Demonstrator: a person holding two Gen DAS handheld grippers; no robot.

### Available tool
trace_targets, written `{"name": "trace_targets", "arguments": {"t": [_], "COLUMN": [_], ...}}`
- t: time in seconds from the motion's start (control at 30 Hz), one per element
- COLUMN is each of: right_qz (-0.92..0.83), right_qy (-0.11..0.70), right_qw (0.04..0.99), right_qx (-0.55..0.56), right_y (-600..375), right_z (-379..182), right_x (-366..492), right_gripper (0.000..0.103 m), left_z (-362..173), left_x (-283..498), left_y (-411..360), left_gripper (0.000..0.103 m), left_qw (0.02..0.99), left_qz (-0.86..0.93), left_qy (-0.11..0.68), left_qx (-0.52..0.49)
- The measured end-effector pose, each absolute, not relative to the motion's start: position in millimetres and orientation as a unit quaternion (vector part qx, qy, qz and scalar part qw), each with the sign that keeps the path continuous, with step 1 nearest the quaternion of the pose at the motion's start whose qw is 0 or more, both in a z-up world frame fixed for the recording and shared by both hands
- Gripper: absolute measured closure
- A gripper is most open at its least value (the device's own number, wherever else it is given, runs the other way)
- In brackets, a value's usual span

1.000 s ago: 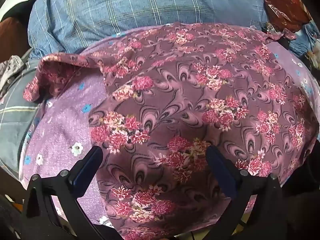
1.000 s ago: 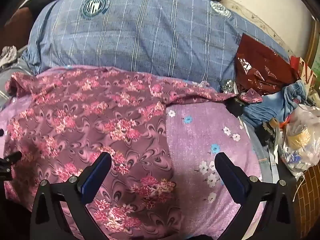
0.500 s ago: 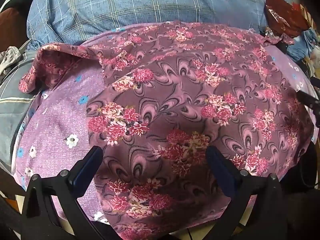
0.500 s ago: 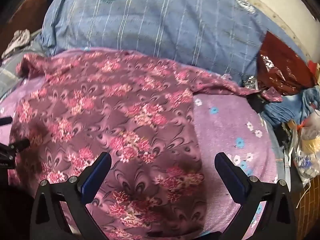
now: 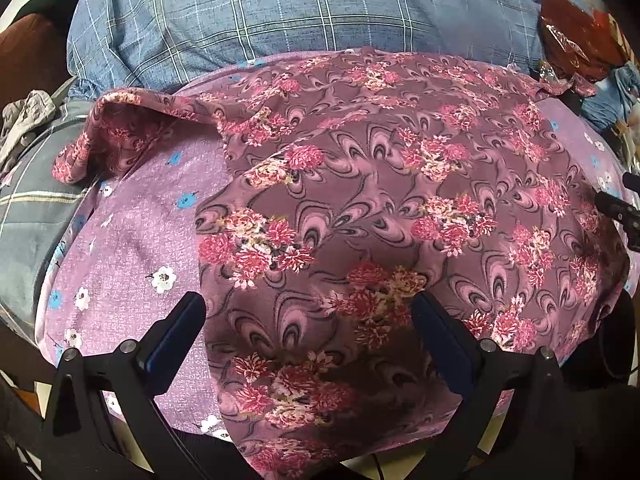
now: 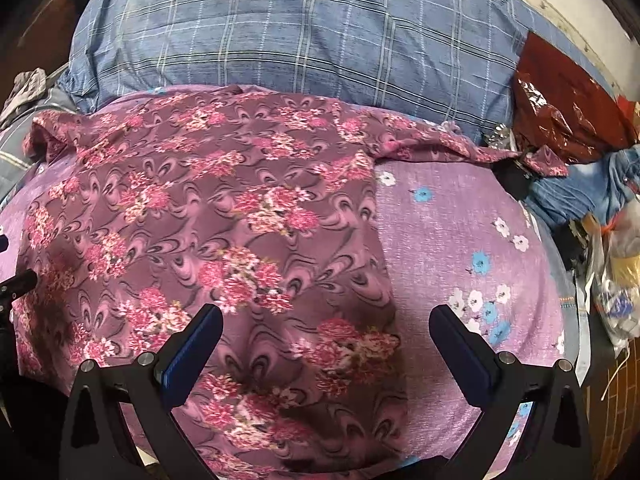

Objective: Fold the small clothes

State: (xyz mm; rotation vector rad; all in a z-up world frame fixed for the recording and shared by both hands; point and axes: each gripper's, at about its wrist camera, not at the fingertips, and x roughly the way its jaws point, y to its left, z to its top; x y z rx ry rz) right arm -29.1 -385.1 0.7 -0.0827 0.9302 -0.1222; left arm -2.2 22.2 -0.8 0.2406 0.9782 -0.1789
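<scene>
Nearest, left gripper (image 5: 308, 316): held wide apart, nothing gripped, above the garment.
Right gripper (image 6: 326, 330): likewise spread and empty (over the garment's right edge).
Floral garment (image 5: 360, 208): laid flat on a lilac flowered sheet (image 6: 460, 240), sleeves spread.
Beyond: blue plaid cushion (image 6: 280, 40).

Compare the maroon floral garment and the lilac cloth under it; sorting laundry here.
The maroon floral garment is darker, with dense pink flower clusters; the lilac cloth is paler, with sparse blue and white flowers. The garment lies on top, its sleeves spread; the cloth lies flat beneath. Both are floral.
</scene>
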Motion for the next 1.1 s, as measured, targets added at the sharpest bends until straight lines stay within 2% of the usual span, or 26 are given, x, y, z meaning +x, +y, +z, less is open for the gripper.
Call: {"name": "trace_targets", "arguments": {"t": [1.1], "right_qz": [-0.093], "right_qy": [0.461], "right_qw": [0.881], "right_qx": [-0.054], "right_y": [-387.3], "right_z": [-3.6], "right_x": [-28.1], "right_gripper": [0.0], "left_z": [-5.0], "left_x": [1.7], "left_y": [32.9], "left_gripper": [0.0], "left_qw": [0.874], "left_qz": [-0.091], "left_qy": [0.467], "left_qx": [0.095]}}
